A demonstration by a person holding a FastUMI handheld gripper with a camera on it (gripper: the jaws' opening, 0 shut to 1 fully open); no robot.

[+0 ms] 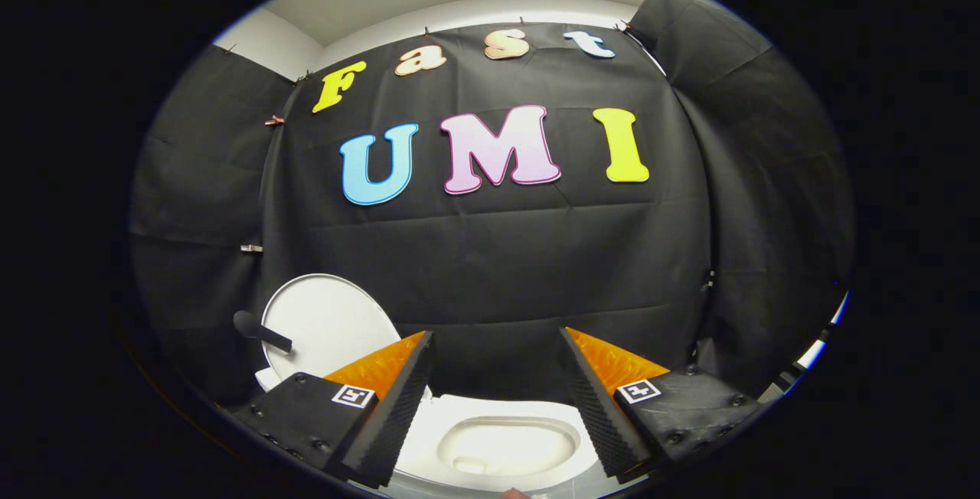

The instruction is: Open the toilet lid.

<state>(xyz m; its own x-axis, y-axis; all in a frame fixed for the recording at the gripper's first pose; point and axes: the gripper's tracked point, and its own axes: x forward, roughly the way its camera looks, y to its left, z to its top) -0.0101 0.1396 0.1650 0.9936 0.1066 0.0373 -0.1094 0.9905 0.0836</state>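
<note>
The white toilet lid (329, 323) stands raised, leaning back against the black cloth wall, beyond my left finger. A dark knobbed handle (260, 331) sticks out from its left edge. Below and between my fingers lies the uncovered white toilet bowl (505, 445) with its seat rim (425, 438). My gripper (496, 333) is open above the bowl, the fingers wide apart with nothing between them. My left finger hides the lower right part of the lid.
The black cloth wall (498, 254) hangs close behind the toilet and wraps round both sides. A bright gap (823, 338) shows at the cloth's lower right edge.
</note>
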